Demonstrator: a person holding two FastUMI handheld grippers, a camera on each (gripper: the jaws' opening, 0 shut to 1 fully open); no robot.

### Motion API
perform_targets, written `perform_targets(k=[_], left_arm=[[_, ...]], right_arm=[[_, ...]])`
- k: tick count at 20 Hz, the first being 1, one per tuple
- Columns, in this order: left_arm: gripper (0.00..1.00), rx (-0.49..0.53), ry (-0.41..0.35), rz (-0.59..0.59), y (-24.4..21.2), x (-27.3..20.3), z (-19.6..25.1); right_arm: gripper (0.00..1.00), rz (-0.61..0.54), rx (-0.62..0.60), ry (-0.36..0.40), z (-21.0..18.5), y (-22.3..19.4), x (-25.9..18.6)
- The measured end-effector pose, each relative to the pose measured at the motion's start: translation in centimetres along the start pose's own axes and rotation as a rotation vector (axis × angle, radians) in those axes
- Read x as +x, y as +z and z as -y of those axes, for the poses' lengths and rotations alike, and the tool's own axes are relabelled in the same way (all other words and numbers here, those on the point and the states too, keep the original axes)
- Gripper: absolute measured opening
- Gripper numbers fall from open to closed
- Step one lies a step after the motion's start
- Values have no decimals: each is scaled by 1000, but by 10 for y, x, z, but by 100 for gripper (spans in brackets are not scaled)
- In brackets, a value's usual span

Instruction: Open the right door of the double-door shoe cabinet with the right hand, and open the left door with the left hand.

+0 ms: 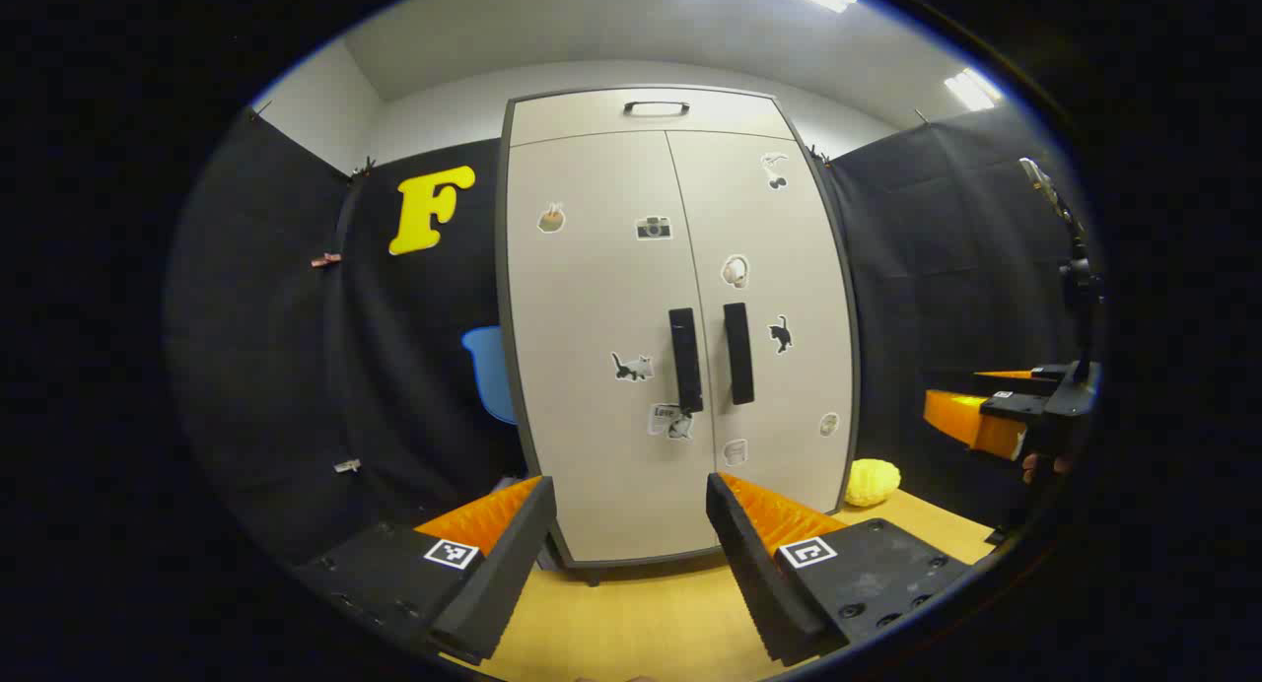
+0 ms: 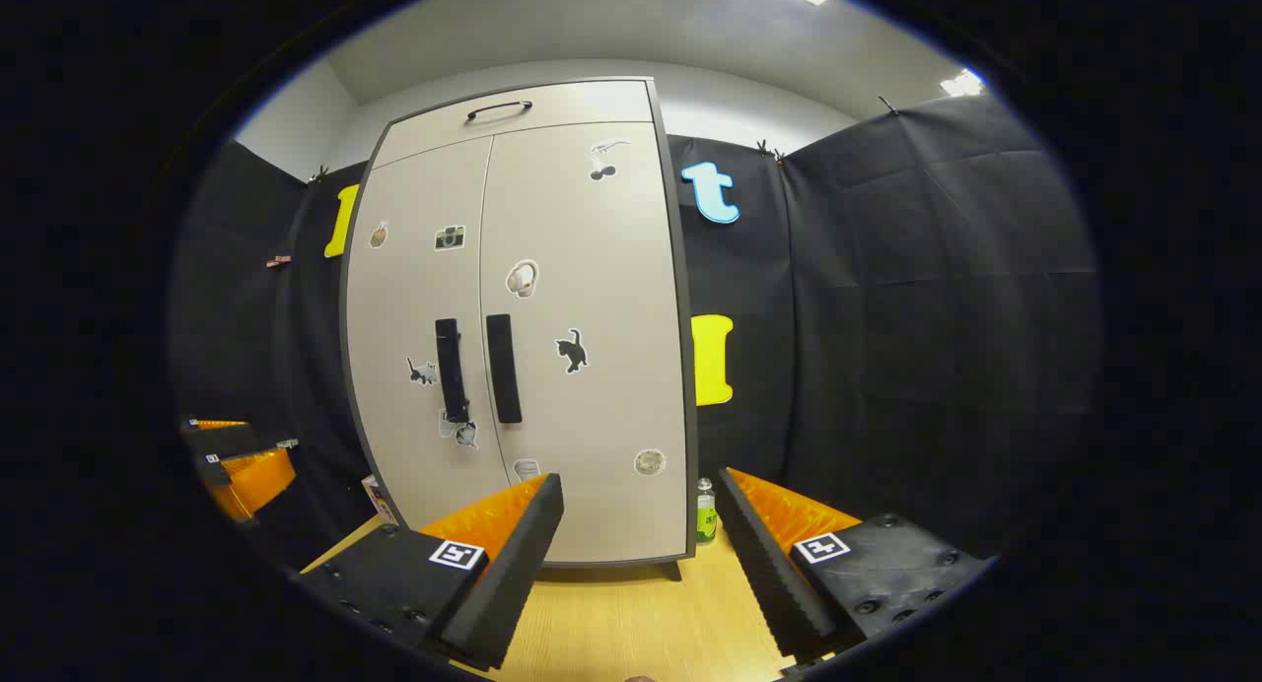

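You are holding the left gripper with its fingers spread wide apart, gripping nothing, and it is facing the shoe cabinet, which is standing upright on the wooden tabletop against the black cloth wall. Both doors are sitting closed: the left door and the right door are meeting at the middle seam, and their two dark vertical handles, the left handle and the right handle, are lying just beside each other on either side of it. You are keeping the right gripper spread open too, with nothing between its fingers, well apart from the cabinet front. In the right gripper view a small green bottle is standing just beside the cabinet's right bottom corner, and in the left gripper view a yellow ball is resting near that same side.
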State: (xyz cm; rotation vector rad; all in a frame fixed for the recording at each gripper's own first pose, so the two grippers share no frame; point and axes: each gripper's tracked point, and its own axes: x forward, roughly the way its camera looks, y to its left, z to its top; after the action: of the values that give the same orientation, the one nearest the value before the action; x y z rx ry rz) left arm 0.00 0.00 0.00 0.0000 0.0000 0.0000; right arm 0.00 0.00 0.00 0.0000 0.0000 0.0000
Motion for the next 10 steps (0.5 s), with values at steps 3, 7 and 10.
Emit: perform_targets(k=[3, 7, 10], left_arm=[[96, -27, -34, -5, -3, -4, 10], [96, -54, -45, -18, -9, -3, 8], [96, -83, -27, -33, -15, 0, 0]], right_arm=[[98, 9, -19, 7, -10, 1, -1], [98, 16, -37, 14, -18, 4, -1], [98, 35, -39, 24, -21, 8, -2]])
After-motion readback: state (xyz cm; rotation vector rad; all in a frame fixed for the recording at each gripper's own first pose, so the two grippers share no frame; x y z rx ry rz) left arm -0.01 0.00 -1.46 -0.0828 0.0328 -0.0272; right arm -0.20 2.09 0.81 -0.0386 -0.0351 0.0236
